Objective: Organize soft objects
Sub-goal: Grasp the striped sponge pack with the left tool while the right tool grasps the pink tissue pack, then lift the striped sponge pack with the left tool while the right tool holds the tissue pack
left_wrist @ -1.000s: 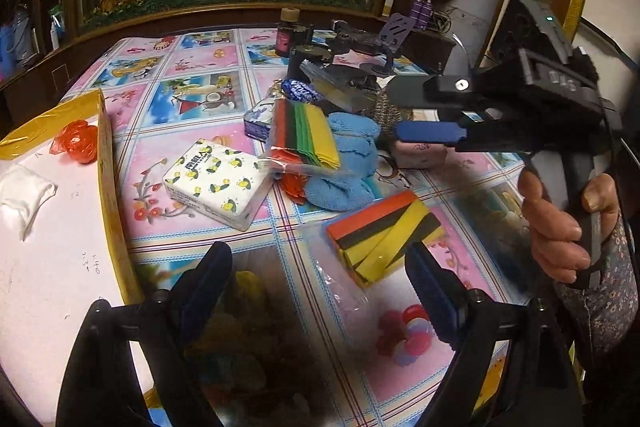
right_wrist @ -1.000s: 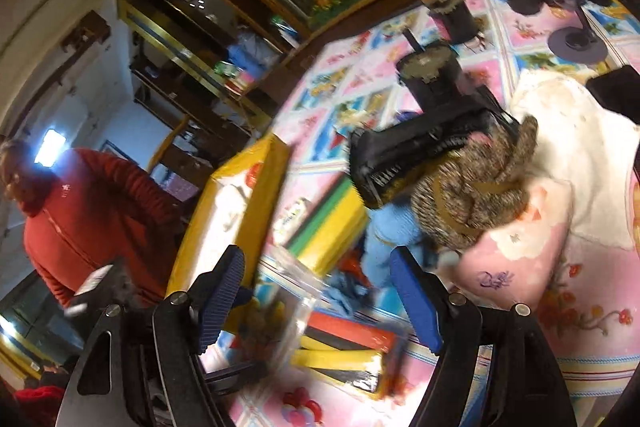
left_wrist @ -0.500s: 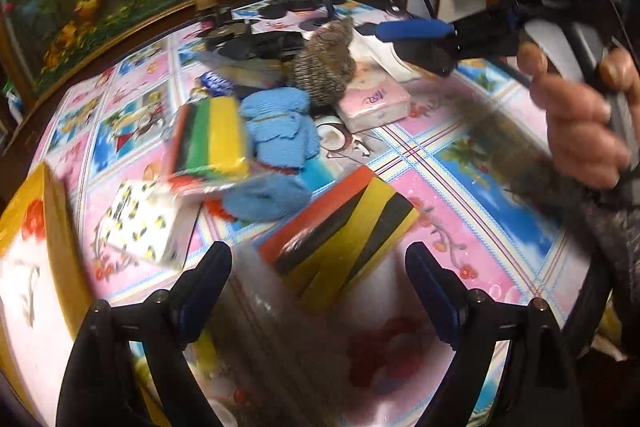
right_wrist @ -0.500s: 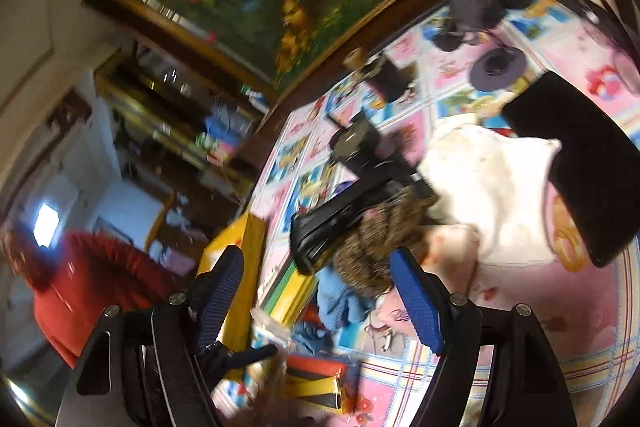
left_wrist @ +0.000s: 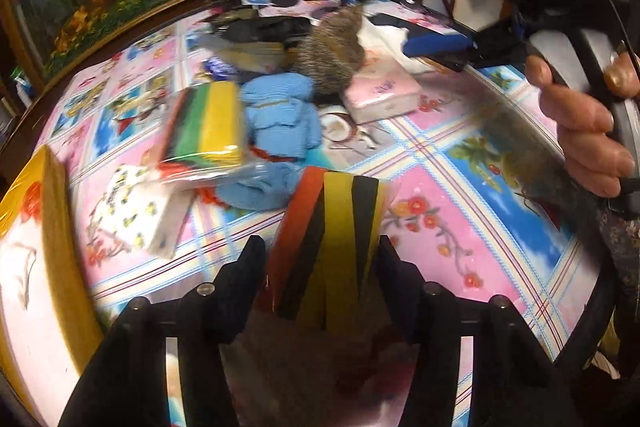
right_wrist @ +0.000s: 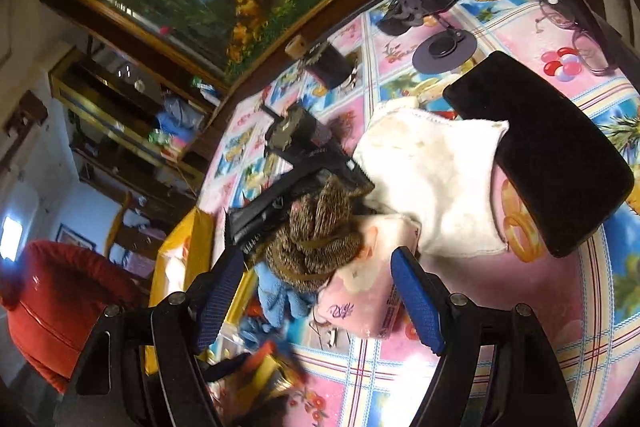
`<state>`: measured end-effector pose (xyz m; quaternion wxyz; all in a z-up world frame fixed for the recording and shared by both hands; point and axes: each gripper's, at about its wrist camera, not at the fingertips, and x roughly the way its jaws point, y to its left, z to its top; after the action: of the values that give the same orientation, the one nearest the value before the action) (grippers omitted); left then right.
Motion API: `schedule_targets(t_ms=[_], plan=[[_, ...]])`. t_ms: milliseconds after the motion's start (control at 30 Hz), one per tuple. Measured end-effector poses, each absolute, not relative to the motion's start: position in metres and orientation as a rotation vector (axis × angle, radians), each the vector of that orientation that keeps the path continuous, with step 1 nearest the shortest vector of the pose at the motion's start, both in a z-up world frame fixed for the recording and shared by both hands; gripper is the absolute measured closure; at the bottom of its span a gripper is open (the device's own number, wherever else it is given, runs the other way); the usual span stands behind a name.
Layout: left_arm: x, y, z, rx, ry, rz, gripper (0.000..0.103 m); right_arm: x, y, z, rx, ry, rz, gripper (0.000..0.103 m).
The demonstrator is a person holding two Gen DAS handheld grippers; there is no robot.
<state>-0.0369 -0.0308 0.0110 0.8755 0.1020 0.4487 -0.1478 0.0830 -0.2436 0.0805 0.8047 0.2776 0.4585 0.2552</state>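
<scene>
My left gripper [left_wrist: 322,263] is shut on a bagged pack of red, black and yellow sponges [left_wrist: 332,227], low over the tablecloth. A second bagged sponge pack [left_wrist: 208,127], blue knit gloves [left_wrist: 280,115], a brown knit hat [left_wrist: 332,51], a pink tissue pack [left_wrist: 380,91] and a patterned tissue pack [left_wrist: 136,207] lie beyond it. My right gripper [right_wrist: 320,299] is open and empty, above the brown hat [right_wrist: 316,239] and pink tissue pack [right_wrist: 360,299]. It also shows in the left wrist view [left_wrist: 436,45], held in a hand.
A yellow-rimmed box [left_wrist: 60,227] stands at the left. A white cloth [right_wrist: 432,179], a black pad [right_wrist: 548,147], a black tool [right_wrist: 292,179], a bottle [right_wrist: 328,63] and phone stands [right_wrist: 440,47] crowd the far side of the table.
My left gripper moved forward and closed on the red, black and yellow sponge pack. My right gripper swung lower toward the brown hat and pink tissue pack.
</scene>
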Motion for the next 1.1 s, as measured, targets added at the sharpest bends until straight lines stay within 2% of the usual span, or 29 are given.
schedule_targets(t_ms=[133, 300, 533, 567, 667, 700, 867, 1100], plan=[[-0.029, -0.007, 0.01, 0.08, 0.954, -0.289, 0.049, 0.081, -0.222, 0.077, 0.438, 1.021, 0.519, 0.023], [-0.03, -0.003, 0.011, 0.057, 0.953, -0.302, 0.049, 0.077, -0.197, 0.068, 0.225, 1.071, 0.438, 0.023], [-0.03, -0.001, 0.011, 0.04, 0.952, -0.318, 0.049, 0.084, -0.16, 0.054, -0.057, 1.036, 0.228, 0.023], [-0.028, -0.001, 0.011, 0.038, 0.951, -0.318, 0.049, 0.083, -0.159, 0.054, -0.077, 1.02, 0.219, 0.028], [-0.028, 0.003, 0.011, 0.017, 0.95, -0.321, 0.049, 0.079, -0.169, 0.057, -0.044, 1.016, 0.212, 0.041], [-0.028, 0.004, 0.011, 0.008, 0.948, -0.323, 0.049, 0.078, -0.174, 0.059, -0.018, 1.016, 0.214, 0.042], [-0.027, 0.01, 0.012, -0.038, 0.943, -0.343, 0.05, 0.065, -0.205, 0.082, 0.169, 0.904, 0.249, 0.043], [-0.032, 0.01, 0.017, -0.048, 0.904, -0.353, 0.053, 0.048, -0.197, 0.099, 0.185, 0.775, 0.293, 0.042]])
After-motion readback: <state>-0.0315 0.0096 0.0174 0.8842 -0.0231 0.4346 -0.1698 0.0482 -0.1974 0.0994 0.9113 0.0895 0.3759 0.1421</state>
